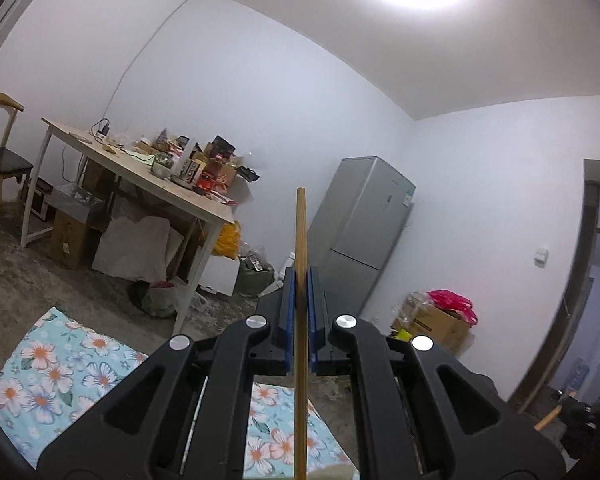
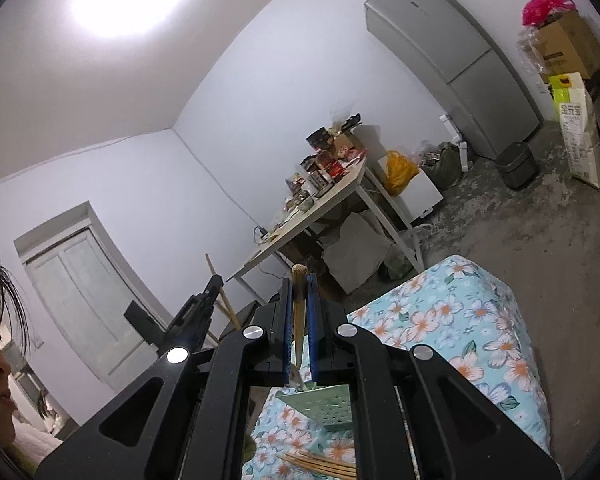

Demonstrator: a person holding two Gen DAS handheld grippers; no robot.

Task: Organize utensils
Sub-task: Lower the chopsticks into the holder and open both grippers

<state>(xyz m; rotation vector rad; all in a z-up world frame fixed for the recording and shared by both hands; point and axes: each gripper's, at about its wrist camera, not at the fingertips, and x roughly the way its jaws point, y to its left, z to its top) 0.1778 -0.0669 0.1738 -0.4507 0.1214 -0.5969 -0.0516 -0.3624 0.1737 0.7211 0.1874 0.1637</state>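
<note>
Right now both grippers are lifted clear of the flowered cloth [image 2: 460, 320], each clamped on a utensil. The left gripper [image 1: 301, 300] has its blue pads pressed together on a long, thin wooden stick [image 1: 301, 240], probably a chopstick or a handle, which stands upright between the jaws and runs past them above and below. The right gripper [image 2: 300, 312] is closed the same way on a wooden handle [image 2: 299, 300]; below the jaws that handle meets a pale green slotted head [image 2: 320, 404], so it looks like a spatula hanging head down.

Holding each piece near the middle of its shaft, with the shaft vertical, probably keeps it from swinging (a grip at one end would let it pivot).

More wooden utensils [image 2: 320, 466] lie on the cloth under the right gripper, so the sorting seems only partly done. The left gripper also shows in the right wrist view, off to the left with its stick poking up. No holder or tray is visible in either view, so I cannot tell where these two pieces are meant to go. A cluttered table [image 1: 148, 184] and a grey fridge [image 1: 360, 224] stand well behind.
</note>
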